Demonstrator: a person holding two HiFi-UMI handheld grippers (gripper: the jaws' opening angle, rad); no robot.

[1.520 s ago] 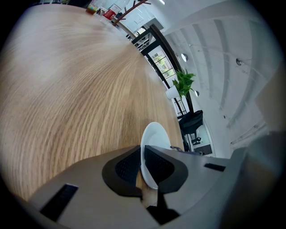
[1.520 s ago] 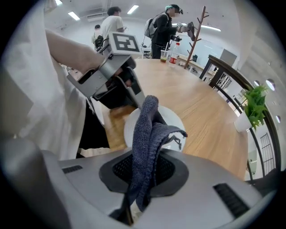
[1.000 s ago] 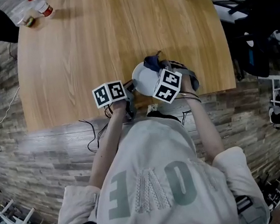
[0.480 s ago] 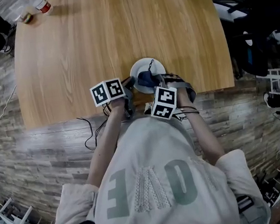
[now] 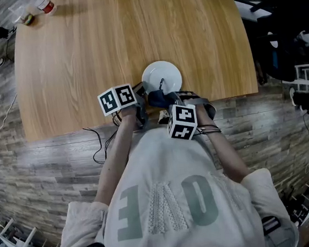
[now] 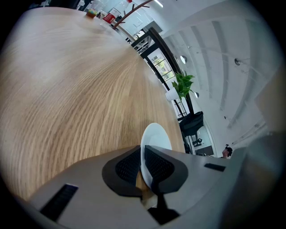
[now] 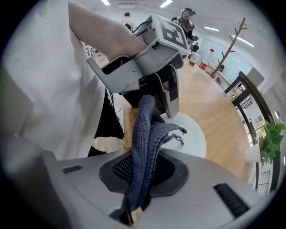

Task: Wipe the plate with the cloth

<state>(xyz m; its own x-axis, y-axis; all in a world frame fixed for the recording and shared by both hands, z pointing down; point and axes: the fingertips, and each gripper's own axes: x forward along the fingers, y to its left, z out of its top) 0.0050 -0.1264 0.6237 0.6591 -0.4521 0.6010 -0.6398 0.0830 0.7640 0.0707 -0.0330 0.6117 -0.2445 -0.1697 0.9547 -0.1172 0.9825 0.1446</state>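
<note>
The left tongs [image 6: 142, 166] are pinching the plate [image 5: 162, 76] by its near rim, steadying it on the bench [image 5: 106, 37]. The right tongs [image 7: 142, 172], clamping the cloth [image 7: 147, 129], are dragging it back to that rim, baring the plate's face; one wiping stroke is likely ending.

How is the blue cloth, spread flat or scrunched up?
Scrunched: the blue knitted cloth sticks out bunched in folds from the right gripper, clamped between its jaws.
</note>
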